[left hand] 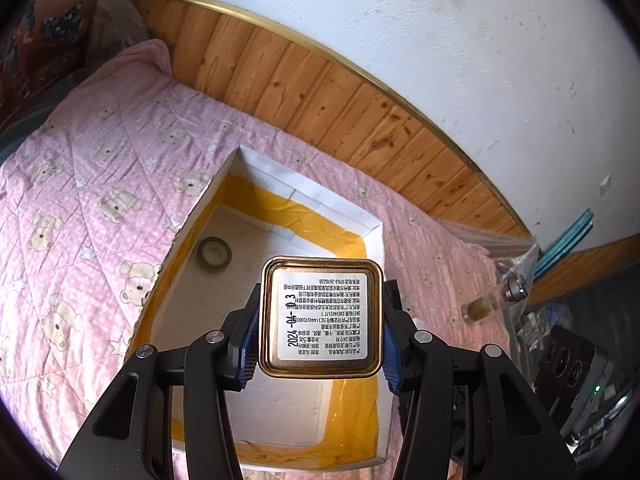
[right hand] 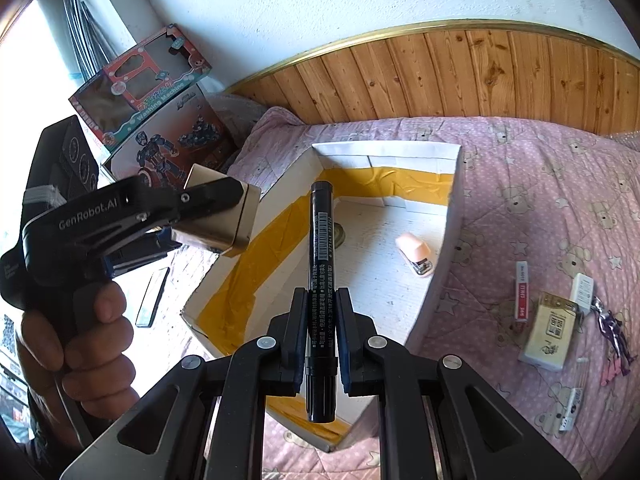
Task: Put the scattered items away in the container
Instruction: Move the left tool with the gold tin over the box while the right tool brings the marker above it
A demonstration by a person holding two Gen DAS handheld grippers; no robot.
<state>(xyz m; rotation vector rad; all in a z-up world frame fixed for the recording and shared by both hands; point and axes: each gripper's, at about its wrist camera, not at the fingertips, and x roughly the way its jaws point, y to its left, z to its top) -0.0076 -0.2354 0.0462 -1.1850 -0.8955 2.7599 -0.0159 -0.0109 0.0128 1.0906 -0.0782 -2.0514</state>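
My left gripper [left hand: 320, 312] is shut on a square gold tin [left hand: 321, 317] with a white label, held above the open white box [left hand: 372, 228] lined with yellow tape. The right wrist view shows the same gripper [right hand: 224, 216] and tin [right hand: 222, 220] over the box's left wall [right hand: 240, 264]. My right gripper [right hand: 321, 304] is shut on a black marker [right hand: 320, 264], held above the box's near side. Inside the box lie a tape roll [left hand: 215, 254] and a pink stapler [right hand: 414, 254].
The box sits on a pink bear-print quilt [right hand: 540, 208]. To its right lie a red-white pack [right hand: 523, 292], a beige box [right hand: 548, 330], a purple figure [right hand: 612, 328] and small tubes [right hand: 574, 400]. Toy boxes [right hand: 144, 88] stand at the left. A small jar [left hand: 482, 308] lies on the quilt.
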